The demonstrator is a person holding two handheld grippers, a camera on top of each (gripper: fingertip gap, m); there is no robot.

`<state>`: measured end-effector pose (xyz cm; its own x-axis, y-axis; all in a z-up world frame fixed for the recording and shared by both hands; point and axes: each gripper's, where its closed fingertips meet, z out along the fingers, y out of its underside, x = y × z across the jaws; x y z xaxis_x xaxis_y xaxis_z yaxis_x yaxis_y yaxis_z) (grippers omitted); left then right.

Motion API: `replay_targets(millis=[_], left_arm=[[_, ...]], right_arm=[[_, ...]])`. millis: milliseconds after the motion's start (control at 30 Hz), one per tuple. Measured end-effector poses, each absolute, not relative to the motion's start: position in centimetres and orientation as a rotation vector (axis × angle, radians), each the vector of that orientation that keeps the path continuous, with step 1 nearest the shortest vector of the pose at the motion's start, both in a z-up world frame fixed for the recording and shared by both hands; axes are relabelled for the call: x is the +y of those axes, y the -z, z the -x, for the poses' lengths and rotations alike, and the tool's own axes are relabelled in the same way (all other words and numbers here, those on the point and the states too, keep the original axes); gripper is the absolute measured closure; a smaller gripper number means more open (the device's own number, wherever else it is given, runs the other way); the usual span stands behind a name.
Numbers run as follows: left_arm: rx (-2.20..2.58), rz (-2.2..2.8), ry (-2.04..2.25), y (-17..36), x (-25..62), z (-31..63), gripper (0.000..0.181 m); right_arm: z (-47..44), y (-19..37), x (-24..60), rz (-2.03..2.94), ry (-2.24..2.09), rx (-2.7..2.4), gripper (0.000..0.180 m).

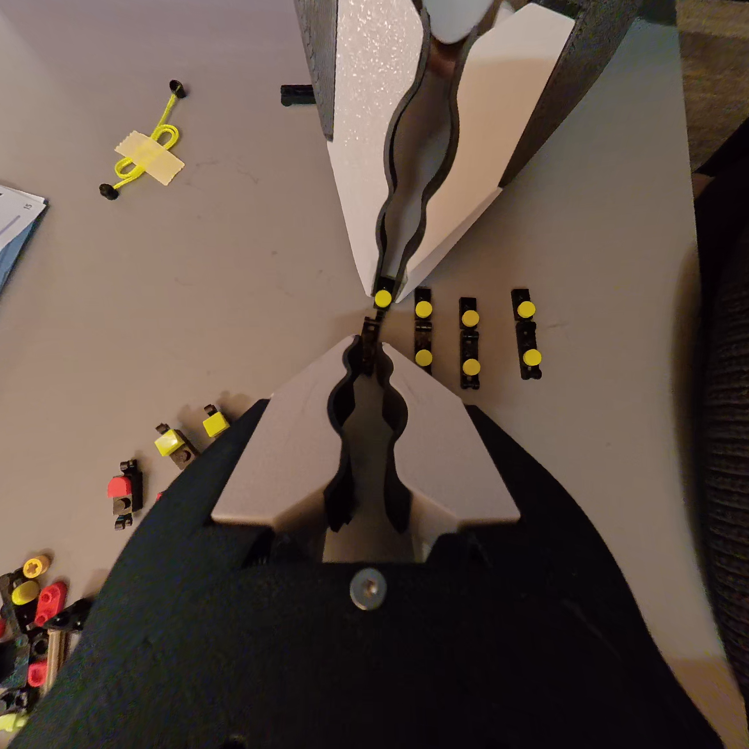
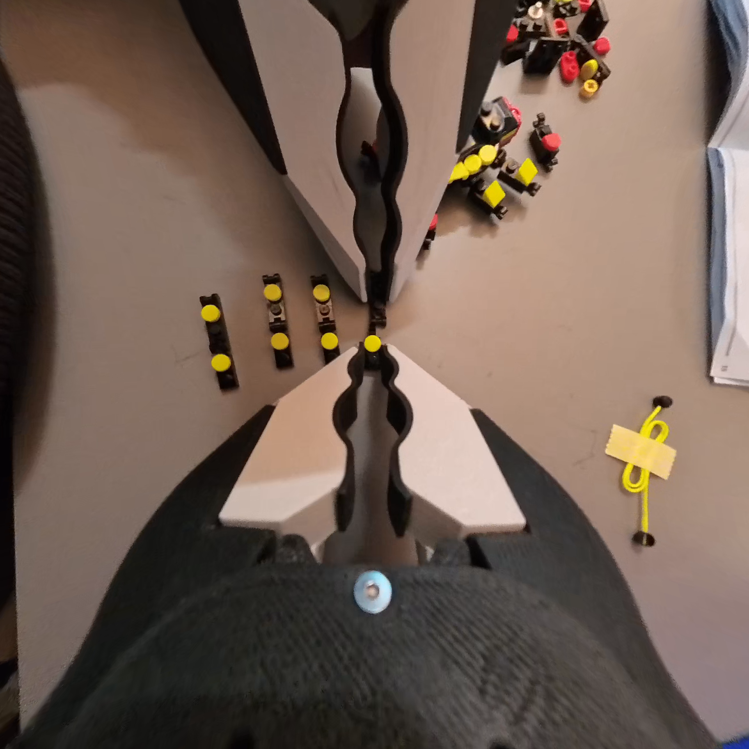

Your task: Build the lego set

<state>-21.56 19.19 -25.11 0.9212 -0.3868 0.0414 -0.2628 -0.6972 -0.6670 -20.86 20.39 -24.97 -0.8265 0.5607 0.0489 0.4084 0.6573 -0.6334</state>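
My left tongs [image 1: 371, 344] clamped a plain black link [image 1: 369, 330]; my right tongs [image 2: 372, 352] clamped its yellow-studded mate [image 2: 372, 343], meeting tip-to-tip above the worktop [image 1: 243, 283].

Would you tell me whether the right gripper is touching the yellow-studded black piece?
Touching: the right wrist view shows the right gripper shut on the yellow-studded black piece.

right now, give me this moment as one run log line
left gripper: shut on black clip plate | right gripper: shut on yellow-stud plate | joining
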Motion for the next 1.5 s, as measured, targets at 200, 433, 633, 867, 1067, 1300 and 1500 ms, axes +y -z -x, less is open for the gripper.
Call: replay_targets(millis=[200, 433, 633, 867, 1067, 1300, 1500], left_arm=[[0.475, 2.377, 0.216, 25.13, 19.18, 21.55, 0.176], [0.454, 2.38, 0.224, 25.11, 19.25, 21.45, 0.176], [0.457, 2.376, 0.229, 25.06, 19.29, 21.38, 0.177], [0.446, 2.383, 0.243, 25.04, 19.3, 21.29, 0.177], [0.428, 2.388, 0.25, 25.02, 19.35, 21.31, 0.177], [0.432, 2.393, 0.246, 25.0, 19.36, 21.33, 0.178], [0.411, 2.383, 0.251, 24.98, 19.44, 21.28, 0.178]], right_arm=[[21.29, 25.0, 20.75, 0.744, -0.875, -2.676, 0.174], [21.29, 25.02, 20.73, 0.645, -0.824, -2.734, 0.174], [21.28, 25.02, 20.7, 0.607, -0.845, -2.763, 0.174], [21.27, 25.03, 20.66, 0.567, -0.836, -2.789, 0.174], [21.25, 25.04, 20.62, 0.544, -0.859, -2.794, 0.174], [21.23, 25.04, 20.31, 0.533, -0.898, -2.806, 0.174], [21.3, 25.03, 20.26, 0.559, -0.895, -2.8, 0.174]])
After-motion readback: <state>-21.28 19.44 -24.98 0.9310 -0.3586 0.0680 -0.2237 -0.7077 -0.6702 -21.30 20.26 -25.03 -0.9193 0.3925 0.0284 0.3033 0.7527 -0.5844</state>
